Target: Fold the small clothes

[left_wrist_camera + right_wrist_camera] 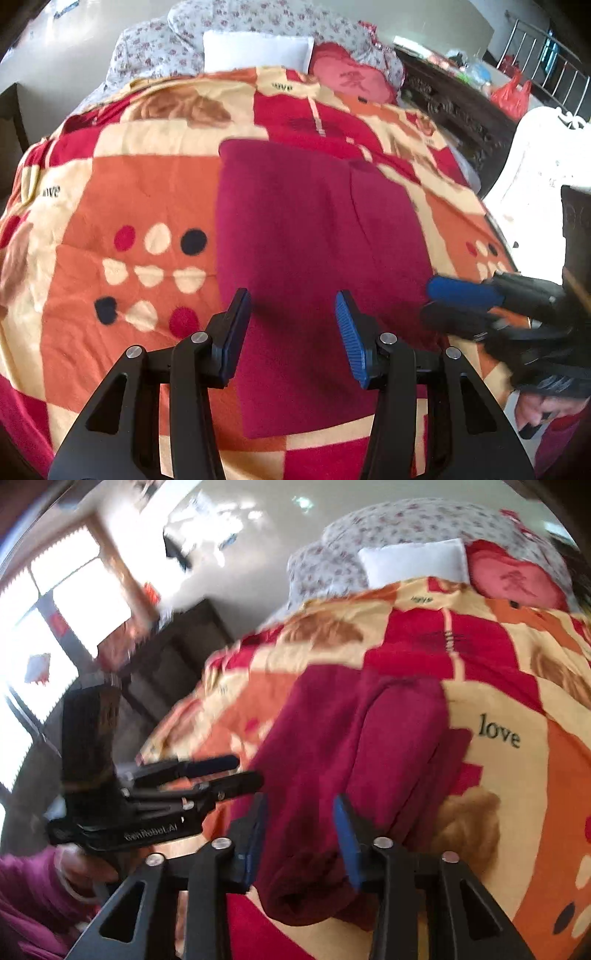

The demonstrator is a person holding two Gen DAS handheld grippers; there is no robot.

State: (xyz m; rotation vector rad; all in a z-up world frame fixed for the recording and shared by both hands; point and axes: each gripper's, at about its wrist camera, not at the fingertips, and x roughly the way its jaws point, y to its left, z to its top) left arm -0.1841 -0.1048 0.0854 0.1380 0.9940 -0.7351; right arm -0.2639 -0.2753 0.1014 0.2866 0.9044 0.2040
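Soft, light and limp by the look of it, likely to sag and drag on the bedspread (110,192), so best pinched at a corner or hem of the near edge. Left claw (291,317) wide and holding nothing; right claw (299,823) likewise wide and bare. Dark crimson garment (303,236) lying mostly flat just ahead of and beneath both claws, 1 lengthwise fold ridge showing.

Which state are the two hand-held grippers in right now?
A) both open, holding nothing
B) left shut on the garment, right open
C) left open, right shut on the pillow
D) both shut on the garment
A: the left hand-held gripper and the right hand-held gripper both show spread fingers, with the maroon garment lying flat on the blanket, ungripped.
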